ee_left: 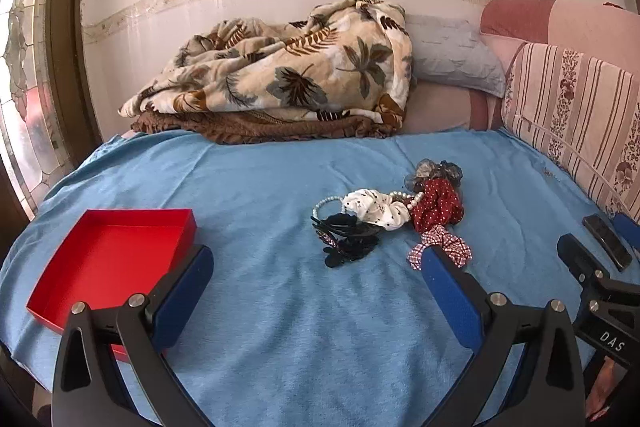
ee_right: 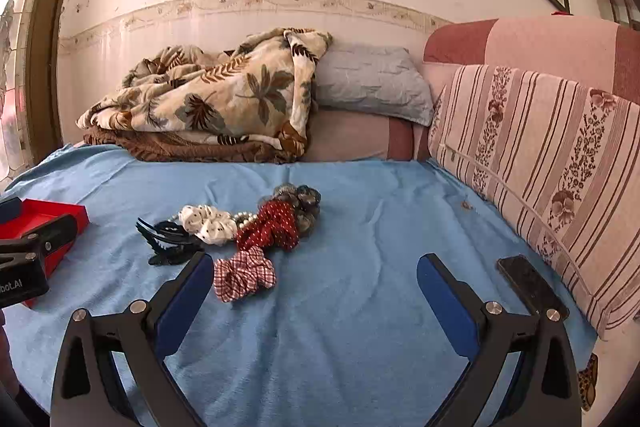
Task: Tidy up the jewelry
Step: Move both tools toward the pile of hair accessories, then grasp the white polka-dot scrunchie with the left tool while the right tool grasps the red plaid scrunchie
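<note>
Both your left hand-held gripper (ee_left: 316, 267) and right hand-held gripper (ee_right: 314, 275) are spread wide and empty above the blue bedspread (ee_left: 280, 327). The accessory heap lies mid-bed: black claw clip (ee_left: 346, 237), pearl bracelet (ee_left: 328, 205), white scrunchie (ee_left: 378, 207), red dotted scrunchie (ee_left: 436, 205), checked scrunchie (ee_right: 244, 273). The red box (ee_left: 108, 251) sits apart, left. Risk: items overlap, so pinching one likely drags the bracelet along or snags cloth.

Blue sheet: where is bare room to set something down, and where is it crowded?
Bare: blue sheet between red box and hair-accessory pile; also between pile and phone. Crowded: the pile itself, scrunchies, pearl strand and black claw clip touching.
</note>
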Available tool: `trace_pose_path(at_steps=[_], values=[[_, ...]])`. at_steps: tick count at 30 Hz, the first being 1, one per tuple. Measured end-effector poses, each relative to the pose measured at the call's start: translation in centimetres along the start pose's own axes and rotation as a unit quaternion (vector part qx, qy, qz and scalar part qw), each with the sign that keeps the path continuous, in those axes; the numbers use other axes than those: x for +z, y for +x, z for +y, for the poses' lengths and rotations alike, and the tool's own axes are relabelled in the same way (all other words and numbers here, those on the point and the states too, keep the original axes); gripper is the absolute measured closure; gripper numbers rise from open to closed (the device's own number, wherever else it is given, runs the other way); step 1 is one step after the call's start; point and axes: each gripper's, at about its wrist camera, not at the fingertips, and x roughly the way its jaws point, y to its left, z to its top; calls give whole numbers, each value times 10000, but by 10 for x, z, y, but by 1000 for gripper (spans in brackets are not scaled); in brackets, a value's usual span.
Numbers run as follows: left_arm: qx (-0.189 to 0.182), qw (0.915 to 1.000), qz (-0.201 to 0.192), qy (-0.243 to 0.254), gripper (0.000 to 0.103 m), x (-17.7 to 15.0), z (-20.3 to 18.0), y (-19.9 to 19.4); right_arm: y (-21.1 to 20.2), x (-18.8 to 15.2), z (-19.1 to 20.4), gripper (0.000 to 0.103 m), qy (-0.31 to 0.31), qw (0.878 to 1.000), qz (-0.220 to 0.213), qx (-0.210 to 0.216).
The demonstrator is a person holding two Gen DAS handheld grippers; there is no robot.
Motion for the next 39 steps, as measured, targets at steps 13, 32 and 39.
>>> trace_pose_path(at_steps=[13,32,39], values=[[-213,9971,734,35,0,2,-8,62,40,-10,-3,0,2,9986,507,124],[-393,9951,904,-47,12,63,6,137,119,-9,39,13,36,9854,1277,1125],[-753,9863,1453,192,17,72,-29,193,145,-15,46,24,112,9789,1567,1304]])
